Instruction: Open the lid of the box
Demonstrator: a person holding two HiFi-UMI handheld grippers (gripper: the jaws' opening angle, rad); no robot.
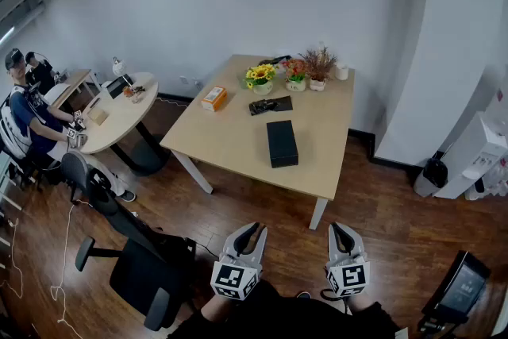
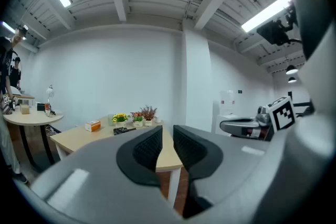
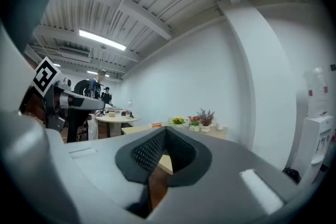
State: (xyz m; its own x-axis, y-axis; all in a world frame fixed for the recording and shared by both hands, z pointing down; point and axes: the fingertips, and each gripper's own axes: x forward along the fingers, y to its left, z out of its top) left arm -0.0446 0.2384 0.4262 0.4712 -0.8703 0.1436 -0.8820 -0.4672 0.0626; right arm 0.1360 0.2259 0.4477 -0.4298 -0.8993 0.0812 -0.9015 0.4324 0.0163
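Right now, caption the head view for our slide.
Left gripper and right gripper, both shut, face the closed black box.

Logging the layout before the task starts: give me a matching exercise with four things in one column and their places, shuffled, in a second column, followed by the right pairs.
Things:
1. black box
2. orange box
3. yellow flowers
4. office chair

Places:
A. on the floor, off the table
B. towards the table's far edge, in a row of potted plants
C. middle of the table
D. at the table's left edge

Pairs: 1-C, 2-D, 3-B, 4-A
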